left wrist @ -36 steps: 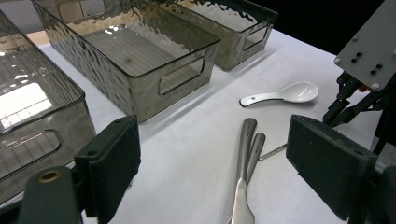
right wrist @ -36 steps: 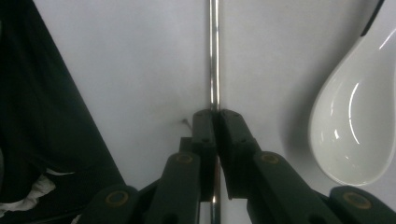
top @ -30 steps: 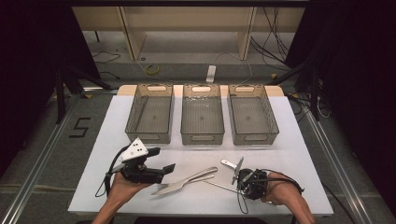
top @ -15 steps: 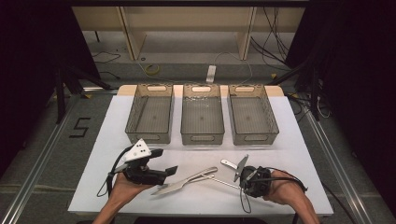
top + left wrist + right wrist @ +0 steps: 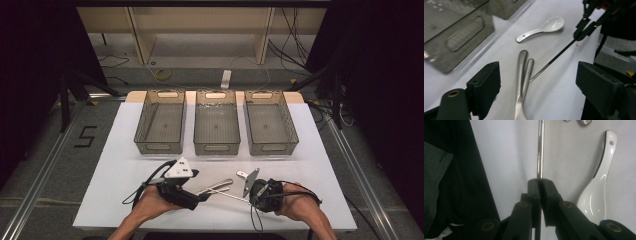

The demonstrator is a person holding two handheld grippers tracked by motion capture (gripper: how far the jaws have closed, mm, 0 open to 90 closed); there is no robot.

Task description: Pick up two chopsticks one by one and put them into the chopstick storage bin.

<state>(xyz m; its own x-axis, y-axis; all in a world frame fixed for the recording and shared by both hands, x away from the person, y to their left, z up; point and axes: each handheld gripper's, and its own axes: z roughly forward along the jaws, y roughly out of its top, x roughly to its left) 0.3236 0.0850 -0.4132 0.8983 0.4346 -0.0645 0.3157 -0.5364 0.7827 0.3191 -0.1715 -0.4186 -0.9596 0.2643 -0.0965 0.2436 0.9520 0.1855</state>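
Right gripper (image 5: 539, 185) has its fingers pinching a thin shiny metal rod (image 5: 540, 150) near the table's (image 5: 125, 170) front edge; left gripper (image 5: 537, 87) fingers spread around two grey metal handles (image 5: 522, 72), untouched.

1. The thin rod (image 5: 540, 150) is polished metal, smooth and mirror-bright.
2. The two utensil handles (image 5: 522, 72) are brushed metal with a soft satin sheen.
3. The soup spoon (image 5: 596, 190) looks like white ceramic, glossy and glazed.
4. The right gripper (image 5: 540, 182) has matt black plastic jaws with brass-coloured rivets.
5. The left gripper (image 5: 536, 82) has the same matt black, faintly grainy jaws.
6. The three bins (image 5: 216, 146) are smoky translucent plastic, smooth.
7. The table (image 5: 115, 175) is matt white.
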